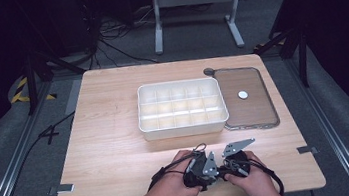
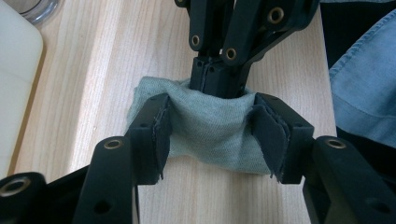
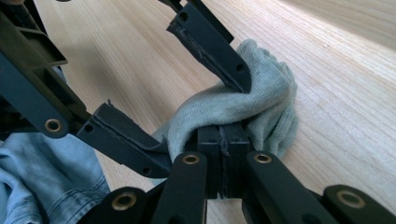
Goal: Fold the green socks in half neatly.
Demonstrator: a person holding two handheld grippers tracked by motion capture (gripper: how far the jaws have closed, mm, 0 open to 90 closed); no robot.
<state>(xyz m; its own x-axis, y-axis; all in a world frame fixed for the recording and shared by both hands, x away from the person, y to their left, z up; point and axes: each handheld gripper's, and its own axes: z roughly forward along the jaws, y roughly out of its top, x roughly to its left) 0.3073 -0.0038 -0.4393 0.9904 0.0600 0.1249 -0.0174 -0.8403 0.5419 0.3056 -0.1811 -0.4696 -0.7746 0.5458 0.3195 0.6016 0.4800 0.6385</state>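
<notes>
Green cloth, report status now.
Right hand-held gripper shut on green cloth. Left hand-held gripper open, jaws straddling the cloth. Cloth bunched on table near front edge. White divided box beyond, apart.

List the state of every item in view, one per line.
Left gripper: open, jaws spread around the cloth.
Right gripper: shut on the cloth.
Cloth: bunched up on the table.
Divided box: open, compartments empty.
Lid: off, lying flat beside the box.
Table: bare wood at the left.

Grey-green cloth (image 2: pixel 210 126), black claws, white divided box (image 1: pixel 181 107), pale wood table (image 1: pixel 111 136)
</notes>
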